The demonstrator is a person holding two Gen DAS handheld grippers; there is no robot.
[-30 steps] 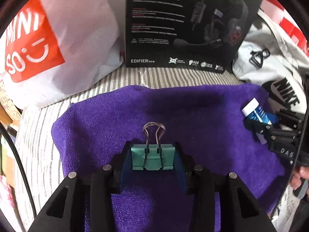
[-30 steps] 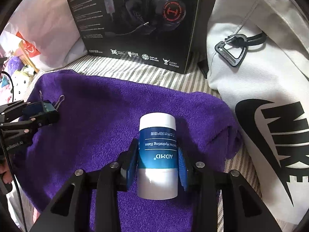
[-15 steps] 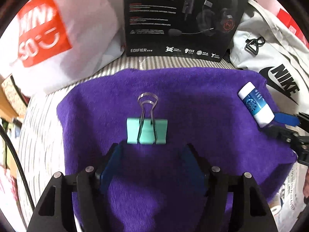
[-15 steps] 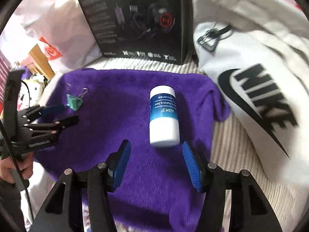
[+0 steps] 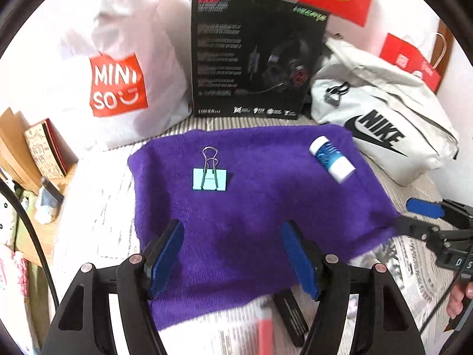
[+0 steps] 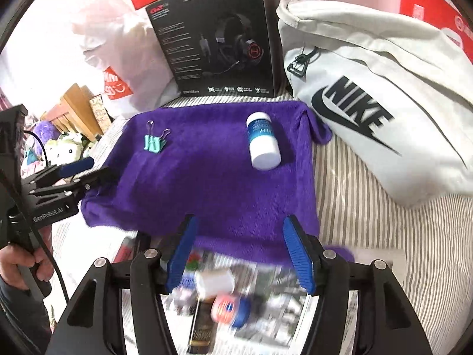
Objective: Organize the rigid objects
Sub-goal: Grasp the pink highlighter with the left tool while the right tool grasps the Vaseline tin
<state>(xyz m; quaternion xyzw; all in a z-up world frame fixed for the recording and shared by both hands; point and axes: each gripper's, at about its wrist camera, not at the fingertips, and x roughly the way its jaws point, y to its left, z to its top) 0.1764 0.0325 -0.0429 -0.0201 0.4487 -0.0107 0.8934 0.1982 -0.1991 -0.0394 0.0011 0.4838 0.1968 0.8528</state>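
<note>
On the purple terry towel (image 5: 266, 201), which is spread over a striped bed cover (image 6: 369, 207), two things lie well apart. Toward the left side of the towel lies a mint-green metal binder clip (image 5: 209, 179) with its silver wire handles (image 5: 210, 155) pointing to the far edge. Toward the right side lies a white cylindrical bottle with a blue label (image 5: 330, 158), on its side; its white cap end (image 6: 256, 116) points away in the right wrist view.

The left gripper (image 5: 233, 261) has its blue-padded jaws spread wide and nothing between them; it hangs over the near part of the towel, apart from the clip. The right gripper (image 6: 239, 256) is also spread wide and carries nothing; it is above the near edge of the towel. Below it lie some blurred small things on newspaper (image 6: 266, 281), which I cannot tell exactly. A hand (image 6: 20, 263) grips the handle of the left gripper at the left edge of the right wrist view.

Behind the towel stands a black headset box (image 5: 254, 56). Left of the box leans a white plastic bag with a red logo (image 5: 118, 85), and right of it lies a white fabric bag with black lettering (image 5: 381, 124).
</note>
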